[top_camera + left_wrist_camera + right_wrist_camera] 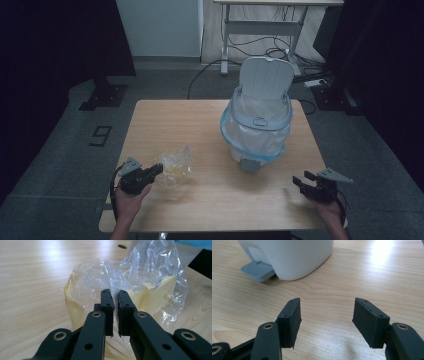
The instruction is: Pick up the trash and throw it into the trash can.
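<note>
A: Start at the jaws. What is the left gripper [114, 296] doing?

B: Its two black jaws are nearly pressed together, pinching a fold of the crumpled clear plastic bag with yellowish patches [125, 287]. The bag rests on the pale wooden table [200, 200], at about eight o'clock from the bin.

A: And the right gripper [327, 307]?

B: Jaws spread wide over bare wood, holding nothing. Its ribbed flat pads face each other across the gap.

A: Further out?

B: The white plastic pedal bin [257, 125] stands toward two o'clock on the tabletop, lid raised, lined with a translucent bag edged in blue. Its grey ridged pedal [257, 270] lies at eleven o'clock from the right jaws.

A: What could go wrong?

B: The film looks thin and slippery; I'd judge a narrow pinch could slide off when lifted, or tear. It is also light and springy, so it may unfold and catch on the bin's rim.
</note>
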A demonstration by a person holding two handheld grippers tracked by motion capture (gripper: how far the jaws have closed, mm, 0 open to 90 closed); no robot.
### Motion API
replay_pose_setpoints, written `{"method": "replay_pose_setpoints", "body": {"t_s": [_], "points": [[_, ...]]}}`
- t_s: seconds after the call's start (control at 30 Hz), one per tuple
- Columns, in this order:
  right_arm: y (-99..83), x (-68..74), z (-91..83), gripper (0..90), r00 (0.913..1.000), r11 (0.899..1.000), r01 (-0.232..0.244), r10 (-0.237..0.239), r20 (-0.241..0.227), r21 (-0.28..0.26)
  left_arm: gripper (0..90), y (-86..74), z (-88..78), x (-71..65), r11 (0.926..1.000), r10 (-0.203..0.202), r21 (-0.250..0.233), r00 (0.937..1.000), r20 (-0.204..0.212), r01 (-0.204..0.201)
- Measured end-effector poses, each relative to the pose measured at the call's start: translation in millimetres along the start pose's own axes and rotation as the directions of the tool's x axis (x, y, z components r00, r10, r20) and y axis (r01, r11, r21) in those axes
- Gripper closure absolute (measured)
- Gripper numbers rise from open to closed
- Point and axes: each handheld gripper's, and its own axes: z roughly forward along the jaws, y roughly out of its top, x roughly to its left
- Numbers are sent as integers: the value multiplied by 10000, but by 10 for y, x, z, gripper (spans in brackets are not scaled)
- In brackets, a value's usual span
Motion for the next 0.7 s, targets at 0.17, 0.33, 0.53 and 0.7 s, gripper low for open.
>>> {"method": "replay_pose_setpoints", "body": {"t_s": [0.17,0.33,0.53,0.7], "points": [[-5,-15,-18,387,10000,10000,-81,81,18,-42,844,152,-37,-56,9991,390,-177,9992,55,-389],[-14,-24,-6,387,10000,10000,-86,86,9,37,843,353,-112,-102,9974,579,-442,9981,209,-569],[-16,-25,-1,388,10000,10000,-79,79,1,57,844,567,-175,-147,9959,618,-698,9963,601,-576],[-23,-33,5,388,9999,9998,-137,137,19,139,845,682,-173,-196,9946,744,-773,9947,712,-689]]}}
